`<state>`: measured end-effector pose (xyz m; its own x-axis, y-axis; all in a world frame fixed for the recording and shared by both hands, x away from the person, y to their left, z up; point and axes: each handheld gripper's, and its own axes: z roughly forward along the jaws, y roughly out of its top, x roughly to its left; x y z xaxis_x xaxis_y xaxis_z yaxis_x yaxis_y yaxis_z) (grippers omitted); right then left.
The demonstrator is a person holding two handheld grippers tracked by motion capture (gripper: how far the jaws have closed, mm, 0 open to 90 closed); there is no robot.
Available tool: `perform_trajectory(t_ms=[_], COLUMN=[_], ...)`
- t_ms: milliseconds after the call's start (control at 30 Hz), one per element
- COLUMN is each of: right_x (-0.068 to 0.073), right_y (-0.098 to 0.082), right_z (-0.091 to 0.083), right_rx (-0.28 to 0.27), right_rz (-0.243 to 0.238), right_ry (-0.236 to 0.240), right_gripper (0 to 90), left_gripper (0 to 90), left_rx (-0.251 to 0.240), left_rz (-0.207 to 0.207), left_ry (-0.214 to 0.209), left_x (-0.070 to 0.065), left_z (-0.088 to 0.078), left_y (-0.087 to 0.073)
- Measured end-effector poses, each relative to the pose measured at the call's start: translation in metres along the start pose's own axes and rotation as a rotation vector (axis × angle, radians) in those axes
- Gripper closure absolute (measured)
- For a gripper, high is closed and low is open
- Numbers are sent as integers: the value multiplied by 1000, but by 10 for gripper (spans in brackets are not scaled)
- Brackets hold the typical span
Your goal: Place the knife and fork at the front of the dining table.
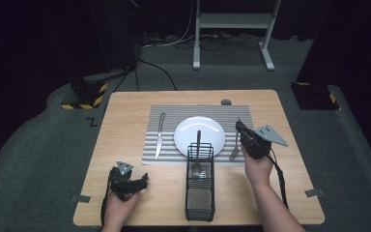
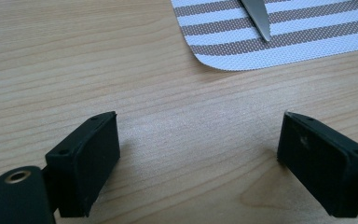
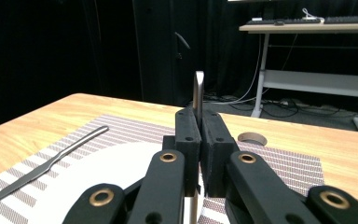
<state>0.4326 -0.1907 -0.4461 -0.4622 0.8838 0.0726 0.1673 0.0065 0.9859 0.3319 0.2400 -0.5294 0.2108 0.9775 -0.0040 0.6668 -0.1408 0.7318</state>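
My right tongs point(image 1: 242, 131) are clamped on the silver metal fork point(image 1: 235, 147), long axis 12-to-6, tines at 6; left tongs point(image 2: 198, 161) apart.

**Colours and patterns on the desk**

The desk point(image 1: 125, 116) is pale wood with a fine grain. The placemat point(image 1: 171, 112) on it carries narrow white and grey-brown stripes in a dotted weave. The plate point(image 1: 207, 126) is plain white. The knife point(image 1: 160, 136), fork point(image 1: 235, 147) and spoon point(image 1: 197, 162) are silver metal. The wire basket point(image 1: 200, 193) is black. Both the left hand-held gripper point(image 1: 142, 181) and right hand-held gripper point(image 1: 239, 126) are black, with brass-coloured rivets and grey top plates. The floor point(image 1: 38, 140) is grey-green carpet.
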Motion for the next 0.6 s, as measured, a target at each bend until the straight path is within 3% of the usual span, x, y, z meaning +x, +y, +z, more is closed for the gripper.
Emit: perform_trajectory(t_ms=[600], right_x=[-30], right_y=[-12], right_z=[55], right_rx=[63], right_rz=[106], right_ry=[-18], right_gripper=[853], left_gripper=[145], left_rx=[-5], left_rz=[1], left_ry=[-7], left_x=[-1], left_z=[-2], left_y=[-2])
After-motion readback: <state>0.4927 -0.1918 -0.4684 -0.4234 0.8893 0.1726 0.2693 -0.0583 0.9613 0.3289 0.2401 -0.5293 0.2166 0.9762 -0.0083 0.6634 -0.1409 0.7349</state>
